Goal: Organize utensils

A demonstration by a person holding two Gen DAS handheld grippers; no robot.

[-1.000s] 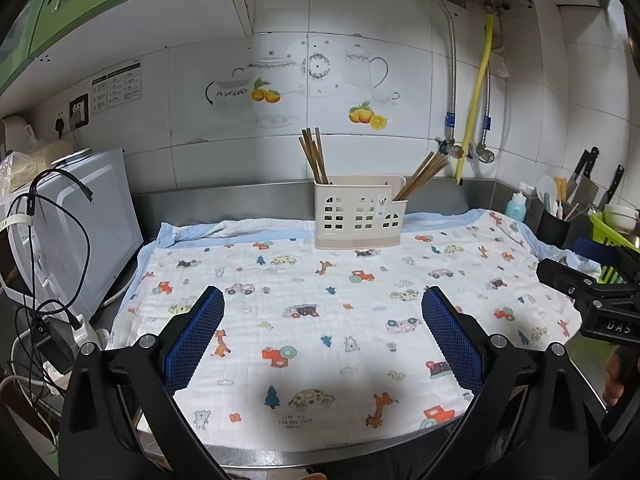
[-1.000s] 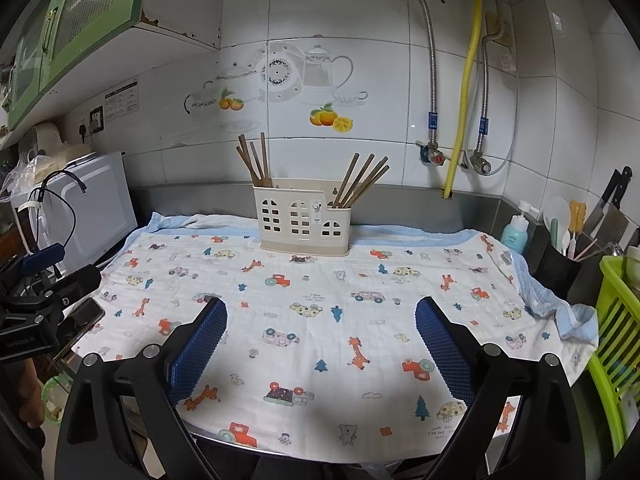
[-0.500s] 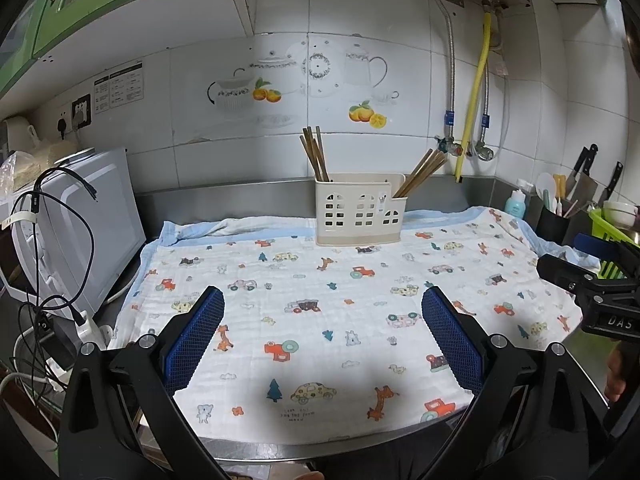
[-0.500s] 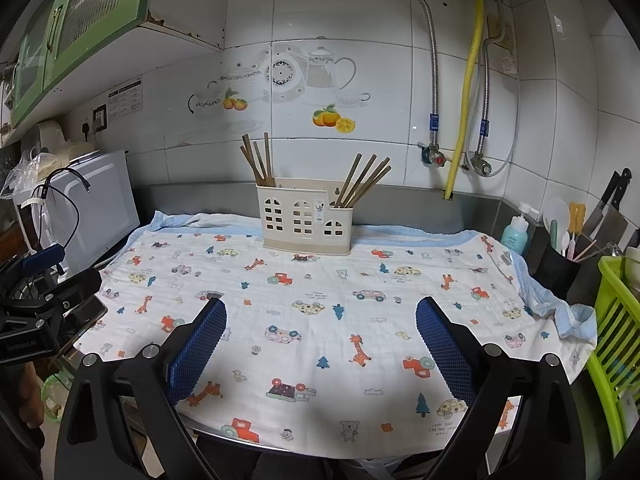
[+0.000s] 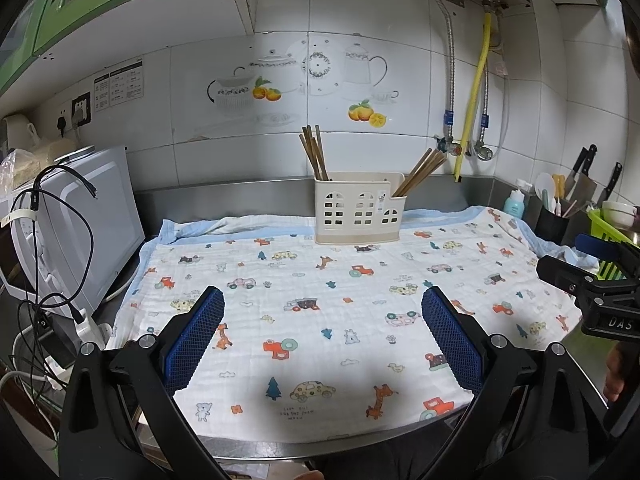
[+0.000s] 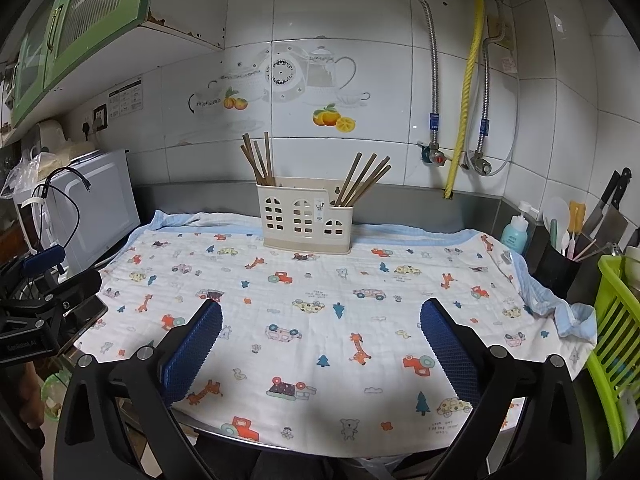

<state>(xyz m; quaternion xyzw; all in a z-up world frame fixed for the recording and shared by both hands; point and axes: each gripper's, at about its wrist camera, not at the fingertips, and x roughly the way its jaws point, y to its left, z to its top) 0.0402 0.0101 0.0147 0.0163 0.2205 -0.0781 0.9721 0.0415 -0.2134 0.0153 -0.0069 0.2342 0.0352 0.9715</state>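
Nothing much has moved since a second ago: both tongs hold their spot at the near counter edge, views drift only slightly. Left tongs [image 5: 322,338] spread wide, nothing between the blue pads [image 5: 195,336]. Right tongs [image 6: 320,346] same, wide apart and empty. Cream utensil holder [image 5: 359,213] stands upright, well ahead of both tongs, at the far edge of the printed cloth [image 5: 344,320] by the tiled wall. One bunch of brown chopsticks [image 5: 314,154] sits in its left compartment, a second bunch of chopsticks [image 5: 418,174] leans right out of the low right compartment. Cloth covers the steel counter [image 5: 256,448]. White microwave [image 5: 76,224] with dangling cables off to the left of the left tongs. Black pot of kitchen tools [image 6: 558,268] and green rack [image 6: 616,320] right of the right tongs
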